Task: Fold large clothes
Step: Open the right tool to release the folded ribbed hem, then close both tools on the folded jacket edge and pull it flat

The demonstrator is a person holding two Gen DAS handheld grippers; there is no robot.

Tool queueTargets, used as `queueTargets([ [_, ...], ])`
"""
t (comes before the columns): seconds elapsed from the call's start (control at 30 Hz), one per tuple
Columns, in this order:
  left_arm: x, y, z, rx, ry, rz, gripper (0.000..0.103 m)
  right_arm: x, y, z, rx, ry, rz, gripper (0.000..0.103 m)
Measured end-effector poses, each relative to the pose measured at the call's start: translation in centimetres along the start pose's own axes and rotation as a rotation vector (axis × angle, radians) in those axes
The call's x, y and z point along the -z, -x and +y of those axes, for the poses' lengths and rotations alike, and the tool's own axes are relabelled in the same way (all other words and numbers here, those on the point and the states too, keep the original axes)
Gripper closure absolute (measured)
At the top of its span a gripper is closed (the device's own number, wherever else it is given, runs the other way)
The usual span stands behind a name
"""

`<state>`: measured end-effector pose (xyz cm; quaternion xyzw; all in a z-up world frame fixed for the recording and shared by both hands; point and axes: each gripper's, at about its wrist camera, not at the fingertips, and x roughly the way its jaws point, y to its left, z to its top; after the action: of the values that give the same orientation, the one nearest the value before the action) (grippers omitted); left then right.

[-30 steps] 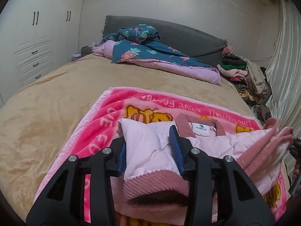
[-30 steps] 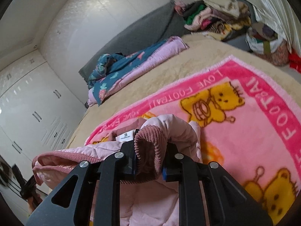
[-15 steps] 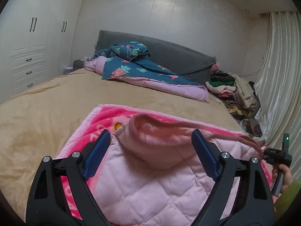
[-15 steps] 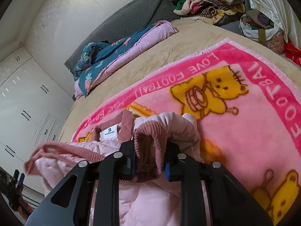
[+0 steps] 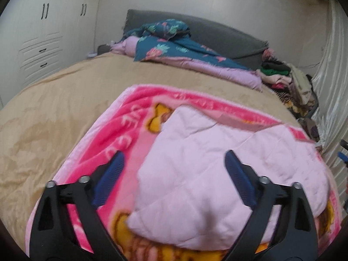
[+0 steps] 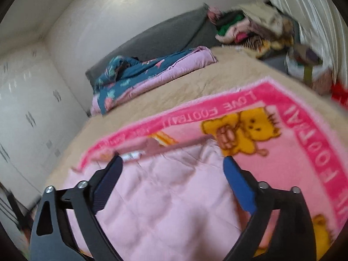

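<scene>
The quilted jacket (image 5: 195, 174) was pale pink. Under it the blanket (image 6: 304, 152) was hot pink with yellow bears. The far quilt (image 5: 174, 50) looked teal, perhaps floral.

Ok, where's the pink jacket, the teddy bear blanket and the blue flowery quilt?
pink quilted jacket (image 5: 217, 169), left wrist view, middle of its quilted panel
teddy bear blanket (image 6: 304, 152), right wrist view, pink border
blue flowery quilt (image 5: 184, 50), left wrist view, blue top

I see the pale pink quilted padded jacket (image 5: 208, 163) lying flat, folded into a rough rectangle with stitched diamond panels facing up. It rests on the bright pink fleece blanket with yellow bears (image 6: 282, 143), which is spread over the bed. Along its far edge runs a darker dusty-pink corduroy collar (image 6: 165, 146) with what looks like a small white label (image 6: 132, 156), though motion blur smears it.
</scene>
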<state>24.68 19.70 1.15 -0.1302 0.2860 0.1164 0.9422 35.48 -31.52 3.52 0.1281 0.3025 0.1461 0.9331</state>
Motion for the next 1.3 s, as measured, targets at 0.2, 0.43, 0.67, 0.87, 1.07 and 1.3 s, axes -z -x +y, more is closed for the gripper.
queueTargets([
  [0.2,2.5,-2.2,3.0,0.078,0.05,0.089,0.01,5.8,0.5,-0.9,0.038,0.106,0.075,0.006],
  [0.43,4.7,-4.3,3.3,0.18,0.069,0.163,0.01,9.3,-2.0,-2.0,0.024,0.118,0.157,0.006],
  [0.67,4.8,-4.7,0.4,0.14,-0.007,0.16,0.071,10.3,-2.8,-0.5,0.03,0.163,0.125,0.071],
  [0.87,0.6,-3.5,-1.9,0.097,-0.056,0.048,0.079,5.8,-1.7,1.0,0.046,0.16,-0.012,0.082],
  [1.07,-2.4,-6.5,-3.4,0.045,-0.073,0.047,0.079,2.7,-5.2,0.4,0.091,0.104,-0.013,0.083],
  [1.3,-2.7,-10.0,-3.7,-0.013,-0.081,0.092,0.079,2.6,-9.9,-0.6,0.149,0.081,0.049,0.083],
])
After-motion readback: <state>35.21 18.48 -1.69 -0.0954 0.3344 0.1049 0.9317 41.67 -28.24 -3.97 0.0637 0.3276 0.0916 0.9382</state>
